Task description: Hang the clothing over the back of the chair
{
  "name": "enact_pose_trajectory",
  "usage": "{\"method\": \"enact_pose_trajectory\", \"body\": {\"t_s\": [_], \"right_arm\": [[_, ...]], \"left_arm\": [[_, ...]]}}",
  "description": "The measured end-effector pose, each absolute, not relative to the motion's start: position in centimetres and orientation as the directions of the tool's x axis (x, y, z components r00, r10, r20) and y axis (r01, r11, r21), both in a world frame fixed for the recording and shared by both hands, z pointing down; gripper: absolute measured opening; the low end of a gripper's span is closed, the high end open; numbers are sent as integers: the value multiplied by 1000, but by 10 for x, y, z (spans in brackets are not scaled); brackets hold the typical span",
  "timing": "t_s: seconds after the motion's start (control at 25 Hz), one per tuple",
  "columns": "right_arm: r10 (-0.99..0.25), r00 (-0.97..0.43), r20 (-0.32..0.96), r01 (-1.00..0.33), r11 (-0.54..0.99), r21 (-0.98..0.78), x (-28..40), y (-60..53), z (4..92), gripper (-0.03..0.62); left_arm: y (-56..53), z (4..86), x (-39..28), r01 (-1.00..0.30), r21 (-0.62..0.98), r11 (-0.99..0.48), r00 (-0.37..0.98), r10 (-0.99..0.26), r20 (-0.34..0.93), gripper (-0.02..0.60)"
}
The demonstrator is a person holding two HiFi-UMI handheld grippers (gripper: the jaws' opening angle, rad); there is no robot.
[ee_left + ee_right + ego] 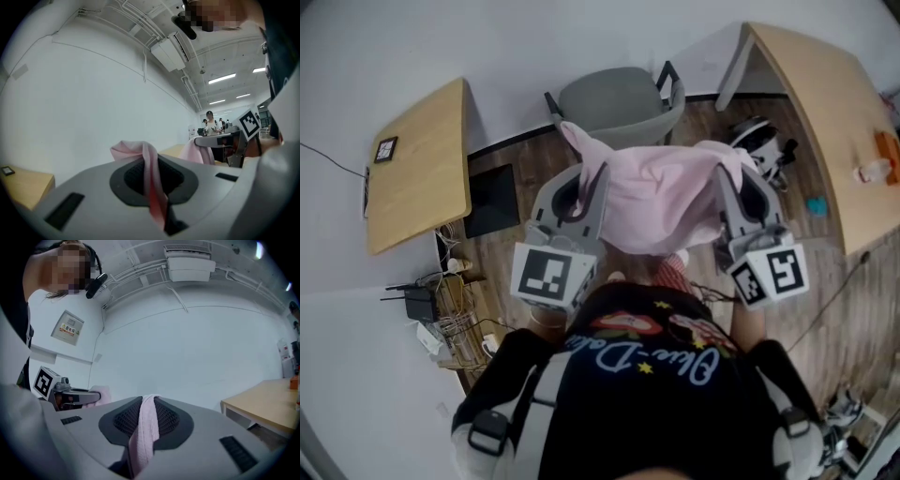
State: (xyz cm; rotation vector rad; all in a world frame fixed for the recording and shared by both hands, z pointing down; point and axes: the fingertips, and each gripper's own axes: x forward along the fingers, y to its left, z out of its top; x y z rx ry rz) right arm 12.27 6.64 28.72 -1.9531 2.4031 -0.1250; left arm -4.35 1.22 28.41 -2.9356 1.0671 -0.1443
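A pink garment [652, 202] hangs spread between my two grippers in the head view. My left gripper [591, 178] is shut on its left edge, and a pink fold [150, 180] runs between the pads. On the garment's right edge my right gripper [724, 180] is also shut, with pink cloth [143, 434] pinched in the jaws. A grey chair [617, 106] with dark armrests stands just beyond the garment, against the white wall. The garment's top left corner [575, 136] overlaps the chair's near edge in the picture.
A wooden table [417, 164] stands at the left and another [830, 122] at the right. A black floor pad [492, 199] lies by the left table, with cables and a router [420, 302] near it. A wheeled device [761, 141] sits under the right table.
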Motion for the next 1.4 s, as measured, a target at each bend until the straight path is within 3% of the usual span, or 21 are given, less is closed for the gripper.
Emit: {"method": "enact_pose_trajectory", "body": {"t_s": [0.96,1.4], "right_arm": [[-852,-524,-24,-849,524,-64,200,-13,275,61],[-807,-589,-31,-803,590,-81,215,-23,276,62]], "left_arm": [[-13,279,18,-870,-110,-480,470,-876,106,18],[-4,282,27,-913,-134,-386,369,-920,132,18]]}}
